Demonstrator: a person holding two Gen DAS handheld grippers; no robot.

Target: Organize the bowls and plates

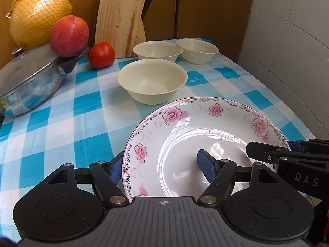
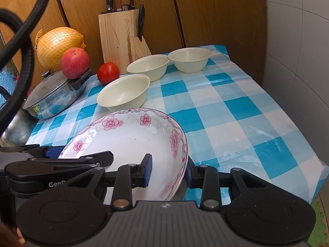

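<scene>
On the far left of the checked tablecloth (image 1: 61,127) sits a lidded metal pot (image 1: 30,82). A red apple (image 1: 68,36) rests on the pot's lid edge and handle, and a netted yellow fruit (image 1: 39,16) stands behind it against the wooden wall. A red tomato (image 1: 101,55) lies on the cloth just right of the pot handle. Behind the tomato stands a wooden knife block (image 2: 119,35) with several handles projecting from its top.

Three cream bowls occupy the middle of the cloth. The nearest bowl (image 1: 152,81) stands alone, upright and empty. The middle bowl (image 1: 157,51) and the far right bowl (image 1: 197,50) sit behind it, side by side with rims touching or nearly so.

The flowered plate (image 1: 205,131) is at the near edge, in front of the nearest bowl, tilted, with both tools at its rim.

The left gripper (image 1: 160,168) straddles the plate's left rim: one blue pad lies outside the rim and the other inside the well. The jaws stand wide apart, and the pads do not visibly press the plate.

The right gripper (image 2: 168,170) straddles the plate's right rim, one pad inside and one outside. The jaws are narrowly set with the rim between them; whether the pads actually pinch the rim cannot be determined.

To the right, the cloth is bordered by a white tiled wall (image 2: 298,61).
</scene>
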